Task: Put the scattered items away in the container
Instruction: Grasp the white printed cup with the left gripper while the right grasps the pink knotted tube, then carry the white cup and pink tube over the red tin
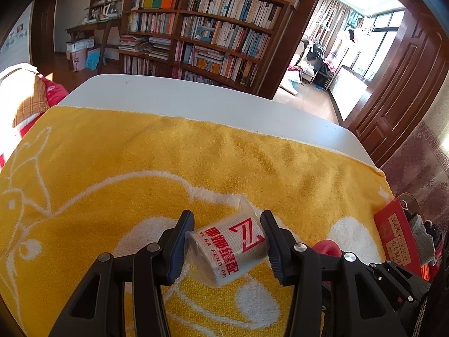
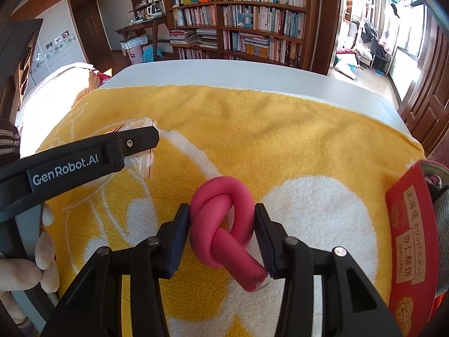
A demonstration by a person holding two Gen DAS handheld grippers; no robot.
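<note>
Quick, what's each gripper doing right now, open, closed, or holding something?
Left gripper: closed on the white roll in clear plastic wrap.
Right gripper: fingers closed against both sides of the pink knotted foam tube.

Bright daylight pours in from the window [image 1: 373, 36] far beyond the fingers to the right, blown out there. The yellow towel [image 1: 196, 154] ahead of the fingers is evenly lit and sharp. Heavy fisheye bending, black vignette at corners.
</note>
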